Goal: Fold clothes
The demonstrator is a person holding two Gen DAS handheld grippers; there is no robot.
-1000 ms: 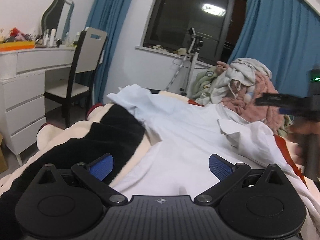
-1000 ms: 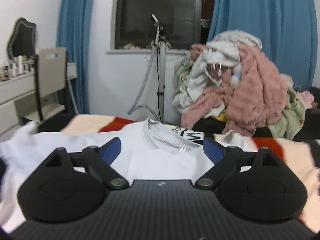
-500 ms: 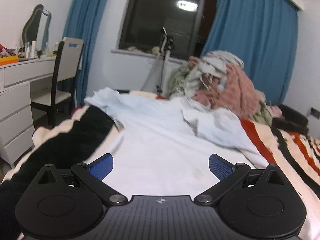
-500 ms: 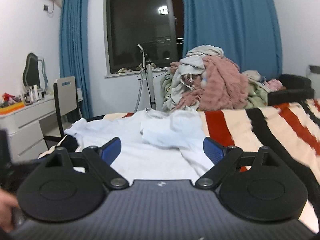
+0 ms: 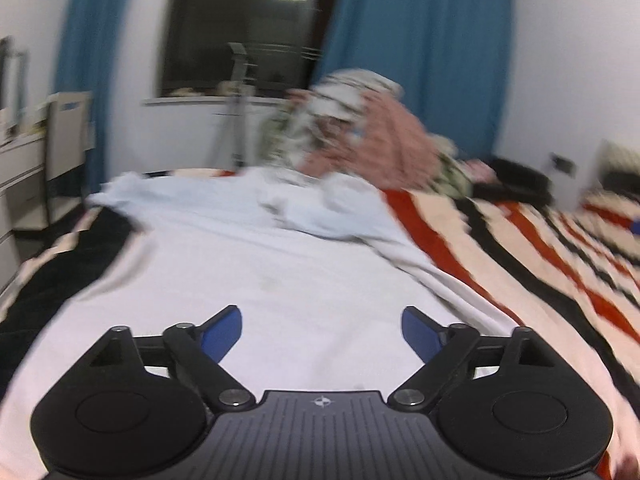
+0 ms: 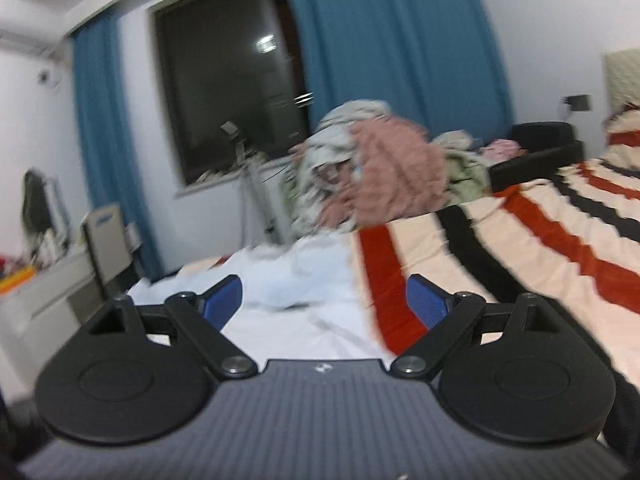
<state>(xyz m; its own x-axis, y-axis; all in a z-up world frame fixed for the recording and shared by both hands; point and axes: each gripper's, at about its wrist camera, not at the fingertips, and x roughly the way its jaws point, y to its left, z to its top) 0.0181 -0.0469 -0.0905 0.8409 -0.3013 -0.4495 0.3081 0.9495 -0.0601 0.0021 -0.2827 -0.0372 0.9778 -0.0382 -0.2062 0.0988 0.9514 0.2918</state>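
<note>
1 white garment (image 5: 248,280) lies spread on the striped blanket (image 5: 520,248), covering the near-left part of the bed and running away toward the far edge. Its far end is rumpled, with a fold of the cloth bunched up on top of the flatter part; in the right wrist view the same garment (image 6: 304,304) shows between and beyond the fingers, with the blanket's (image 6: 520,240) red, black and cream stripes stretching off to the right. Both views are blurred, so seams and collar cannot be made out.

The left gripper (image 5: 322,330) hangs over the near part of the garment with its 2 blue-padded fingers spread wide and nothing between them. The right gripper (image 6: 324,300) is likewise spread wide and empty, above the garment's right edge.

Beyond the far edge of the bed sits a heap of clothes (image 5: 360,132), pink and pale pieces jumbled together. Behind it are a dark window (image 5: 240,28) and blue curtains (image 5: 420,52). At far left stand a chair (image 6: 106,236) and a white dresser (image 6: 44,292).
</note>
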